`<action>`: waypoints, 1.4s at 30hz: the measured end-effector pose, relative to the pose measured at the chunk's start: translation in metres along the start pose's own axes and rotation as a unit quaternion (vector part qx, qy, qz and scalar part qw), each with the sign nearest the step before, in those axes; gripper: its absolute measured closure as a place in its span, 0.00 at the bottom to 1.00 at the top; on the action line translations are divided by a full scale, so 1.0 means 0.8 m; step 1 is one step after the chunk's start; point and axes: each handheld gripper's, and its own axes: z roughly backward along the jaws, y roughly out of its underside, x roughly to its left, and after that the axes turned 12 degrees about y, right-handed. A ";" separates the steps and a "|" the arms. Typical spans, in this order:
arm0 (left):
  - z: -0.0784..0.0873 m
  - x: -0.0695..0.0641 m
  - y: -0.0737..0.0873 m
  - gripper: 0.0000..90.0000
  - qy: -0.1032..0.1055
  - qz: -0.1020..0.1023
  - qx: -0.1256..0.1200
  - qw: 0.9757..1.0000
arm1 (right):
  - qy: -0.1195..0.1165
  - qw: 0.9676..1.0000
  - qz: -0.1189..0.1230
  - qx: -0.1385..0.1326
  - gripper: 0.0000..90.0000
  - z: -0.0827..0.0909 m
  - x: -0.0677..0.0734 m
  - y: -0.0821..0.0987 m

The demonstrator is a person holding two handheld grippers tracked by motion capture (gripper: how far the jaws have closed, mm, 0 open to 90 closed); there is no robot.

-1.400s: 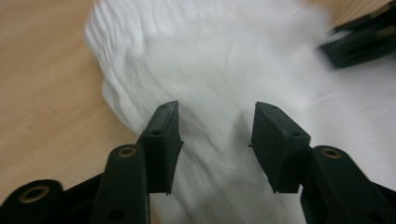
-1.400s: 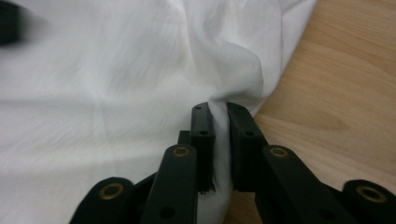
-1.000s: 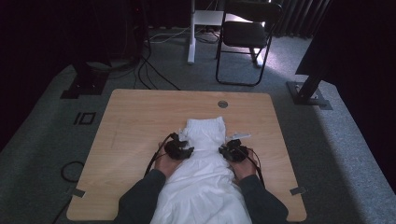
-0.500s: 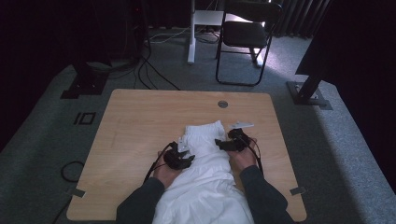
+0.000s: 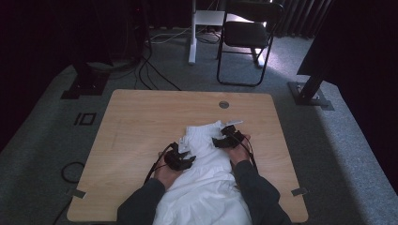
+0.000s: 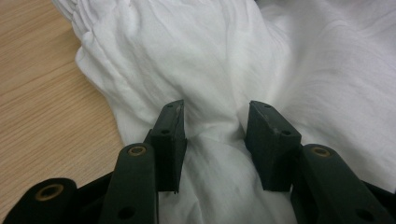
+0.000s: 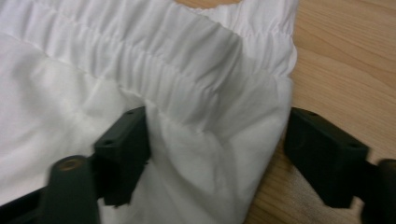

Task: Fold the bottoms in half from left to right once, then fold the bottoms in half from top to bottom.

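1. Where the white garment (image 5: pixel 206 173) lies, it covers the near middle of the wooden counter (image 5: pixel 136 126) and runs off the near edge between the person's two dark sleeves (image 5: pixel 141 208).
2. Its gathered, elastic-looking band (image 7: pixel 187 70) forms the far end, lying toward the counter's centre.
3. The left hand-held gripper (image 5: pixel 180 159) rests on the left side of the garment, near its edge.
4. Seen from the left gripper view, the left hand-held gripper (image 6: pixel 215 130) has its jaws set a moderate gap apart, with a raised fold of white cloth bunched between them. The jaws flank the fold; whether they press it firmly cannot be told.
5. The right hand-held gripper (image 5: pixel 227 139) sits at the right side of the garment, close to the gathered band and farther from the person than the left one.
6. Seen from the right gripper view, the right hand-held gripper (image 7: pixel 215 149) stands wide apart. One jaw lies on the cloth; the other lies beside the cloth edge over bare wood, with the garment's corner between them.
7. A small round grey fitting (image 5: pixel 224 104) is set in the counter near its far edge, well apart from the garment.
8. A black chair (image 5: pixel 244 37) stands on the grey carpet beyond the counter.
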 end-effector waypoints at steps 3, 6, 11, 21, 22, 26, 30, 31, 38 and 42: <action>0.000 0.000 0.000 0.64 0.001 0.000 -0.002 1.000 | -0.006 1.000 0.008 -0.004 0.39 0.001 0.002 -0.001; 0.000 0.000 0.000 0.64 0.001 0.000 -0.001 1.000 | -0.007 1.000 0.006 -0.007 0.46 0.001 0.003 -0.002; 0.002 0.006 -0.007 0.63 0.017 0.009 0.012 1.000 | -0.016 1.000 0.013 -0.012 0.63 0.003 0.006 -0.002; 0.028 0.047 -0.050 0.50 -0.021 0.058 -0.040 0.997 | -0.021 1.000 0.002 -0.015 0.80 0.003 0.004 -0.001; 0.025 0.054 -0.052 0.48 -0.015 0.072 -0.038 0.997 | -0.020 1.000 0.002 -0.015 0.80 0.003 0.004 -0.001; 0.003 0.070 -0.053 0.38 -0.022 0.096 -0.024 0.995 | -0.021 1.000 0.002 -0.016 0.80 0.003 0.003 0.000; -0.018 0.082 -0.049 0.30 -0.033 0.111 0.003 0.993 | -0.022 1.000 0.002 -0.017 0.80 0.003 0.003 0.000; -0.021 0.085 -0.048 0.29 -0.030 0.116 0.003 0.993 | -0.022 1.000 0.001 -0.018 0.81 0.003 0.003 0.001; -0.026 0.090 -0.046 0.24 -0.021 0.125 0.001 0.992 | -0.020 1.000 -0.003 -0.018 0.81 0.003 0.003 0.001; -0.032 0.093 -0.051 0.23 -0.016 0.120 -0.003 0.993 | -0.019 1.000 -0.006 -0.018 0.81 0.004 0.005 0.001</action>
